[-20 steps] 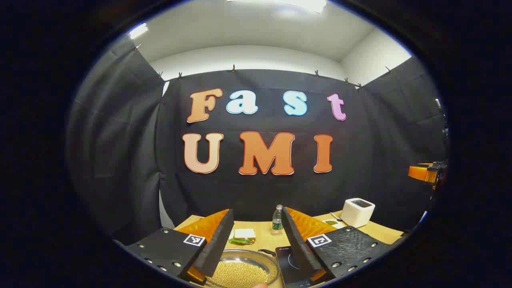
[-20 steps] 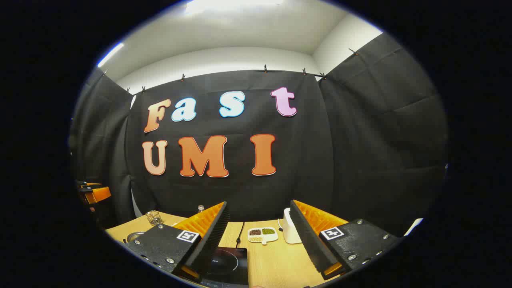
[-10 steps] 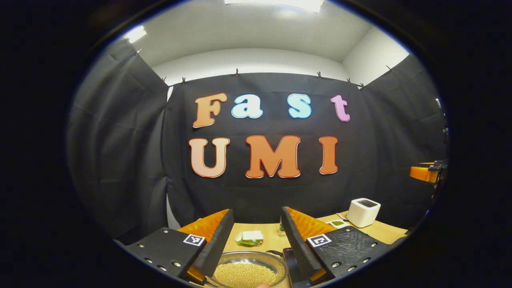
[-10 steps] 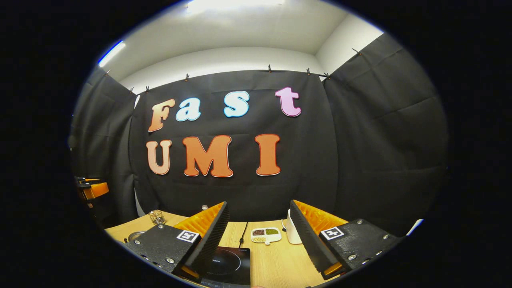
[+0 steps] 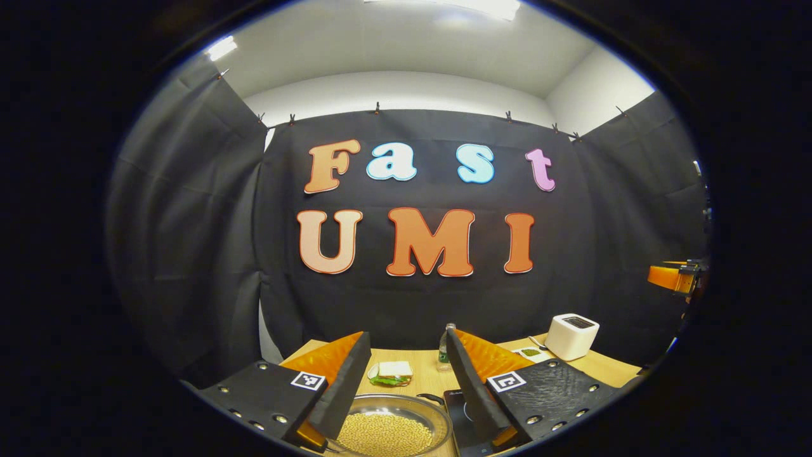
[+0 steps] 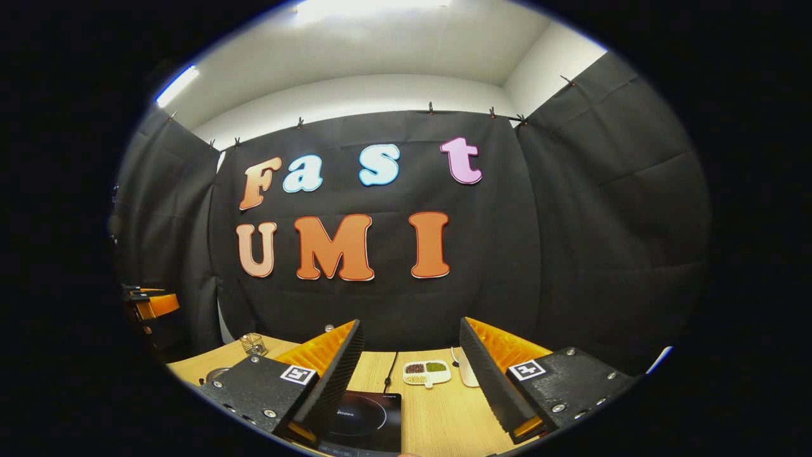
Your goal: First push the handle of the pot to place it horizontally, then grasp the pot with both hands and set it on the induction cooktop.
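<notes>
Both views have barely shifted: left gripper (image 5: 406, 381) and right gripper (image 6: 409, 371) hover released, pot (image 5: 388, 430) of beans just left of the induction cooktop (image 6: 363, 419); pushing hasn't begun.

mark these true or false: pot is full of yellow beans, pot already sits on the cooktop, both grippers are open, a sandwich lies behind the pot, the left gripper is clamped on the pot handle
1. The pot holds yellow beans. True.
2. The pot sits on the cooktop. False: it rests on the table beside the cooktop.
3. Both grippers are open. True: the left gripper and right gripper have their fingers spread with nothing between.
4. A sandwich lies behind the pot. True.
5. The left gripper is clamped on the pot handle. False: it hangs open above the pot.
</notes>
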{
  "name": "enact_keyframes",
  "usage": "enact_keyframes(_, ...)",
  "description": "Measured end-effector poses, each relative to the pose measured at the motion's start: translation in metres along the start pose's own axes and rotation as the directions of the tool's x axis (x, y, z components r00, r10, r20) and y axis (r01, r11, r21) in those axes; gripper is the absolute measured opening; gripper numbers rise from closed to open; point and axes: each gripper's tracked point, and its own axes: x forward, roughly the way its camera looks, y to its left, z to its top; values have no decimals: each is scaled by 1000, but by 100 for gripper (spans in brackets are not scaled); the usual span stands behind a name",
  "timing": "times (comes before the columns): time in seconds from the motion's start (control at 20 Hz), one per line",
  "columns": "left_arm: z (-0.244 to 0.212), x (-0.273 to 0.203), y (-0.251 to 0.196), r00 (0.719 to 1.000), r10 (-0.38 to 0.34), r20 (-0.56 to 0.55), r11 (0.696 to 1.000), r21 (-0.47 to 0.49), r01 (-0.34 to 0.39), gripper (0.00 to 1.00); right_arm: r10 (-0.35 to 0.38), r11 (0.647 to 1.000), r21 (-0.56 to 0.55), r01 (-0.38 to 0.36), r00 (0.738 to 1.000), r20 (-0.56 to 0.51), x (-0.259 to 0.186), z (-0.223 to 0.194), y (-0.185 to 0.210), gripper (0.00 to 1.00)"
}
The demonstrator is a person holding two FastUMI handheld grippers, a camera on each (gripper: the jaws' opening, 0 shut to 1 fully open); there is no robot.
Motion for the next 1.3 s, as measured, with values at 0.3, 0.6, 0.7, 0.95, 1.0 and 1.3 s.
enact_keyframes(0.3,-1,-1,0,1000,3,17,999,46,-4,78,-11,1000,-1,11,1000,-11,5,-4,-3,95)
enact_keyframes(0.6,-7,0,-9,999,-51,3,998,42,51,79,-1,1000,-5,1,1000,-26,7,-9,1,95)
enact_keyframes(0.7,-9,2,-7,999,-52,0,998,40,52,74,2,1000,-4,-2,1000,-31,8,-11,3,95)
enact_keyframes(0.95,-20,4,-4,998,-59,-27,998,15,60,57,-3,1000,8,4,1000,-31,10,-12,1,95)
enact_keyframes(1.0,-21,4,-5,998,-60,-33,998,14,61,51,-3,1000,8,4,1000,-31,10,-12,1,95)
enact_keyframes(1.3,-26,1,-4,997,-74,-37,997,8,74,22,-8,1000,14,8,999,-32,10,-13,0,95)
